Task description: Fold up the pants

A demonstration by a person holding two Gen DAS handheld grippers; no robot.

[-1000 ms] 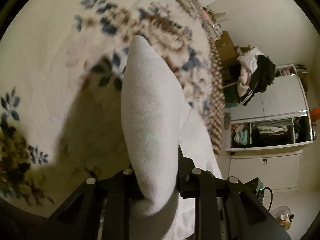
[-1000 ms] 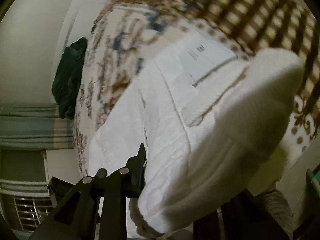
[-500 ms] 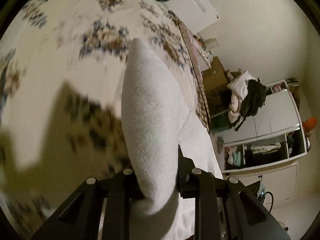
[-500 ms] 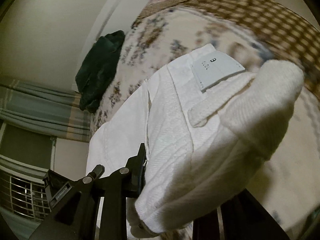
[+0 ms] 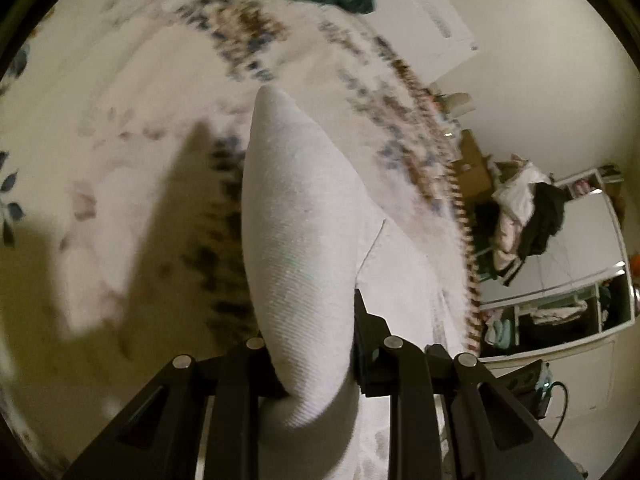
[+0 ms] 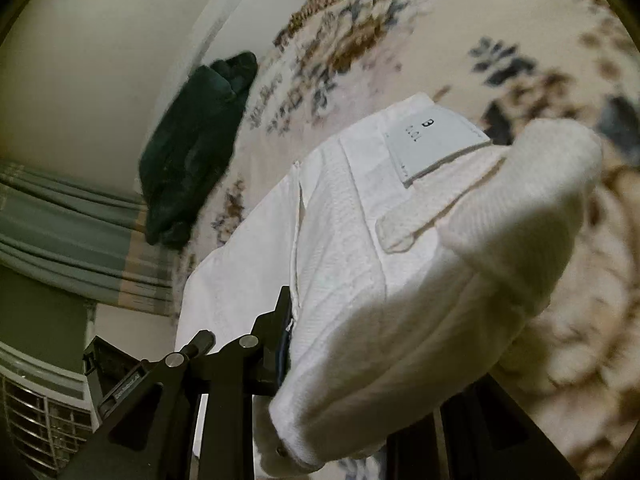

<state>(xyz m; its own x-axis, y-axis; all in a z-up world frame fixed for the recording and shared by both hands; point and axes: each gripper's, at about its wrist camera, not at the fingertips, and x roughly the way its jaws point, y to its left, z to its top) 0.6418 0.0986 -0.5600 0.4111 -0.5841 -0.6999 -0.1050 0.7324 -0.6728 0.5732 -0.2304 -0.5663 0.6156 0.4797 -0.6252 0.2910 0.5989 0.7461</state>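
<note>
left gripper (image 5: 312,360) swung over bedspread (image 5: 100,120) | right gripper (image 6: 360,360) carried pants (image 6: 400,280) off checkered edge

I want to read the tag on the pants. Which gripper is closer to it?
Right. The right gripper clamps the waistband just below the tag. The left gripper pinches another fold of the pants, with no tag in its view.

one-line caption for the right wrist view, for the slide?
Right gripper clamps the waistband of white pants, label patch showing, above a floral bedspread.
</note>
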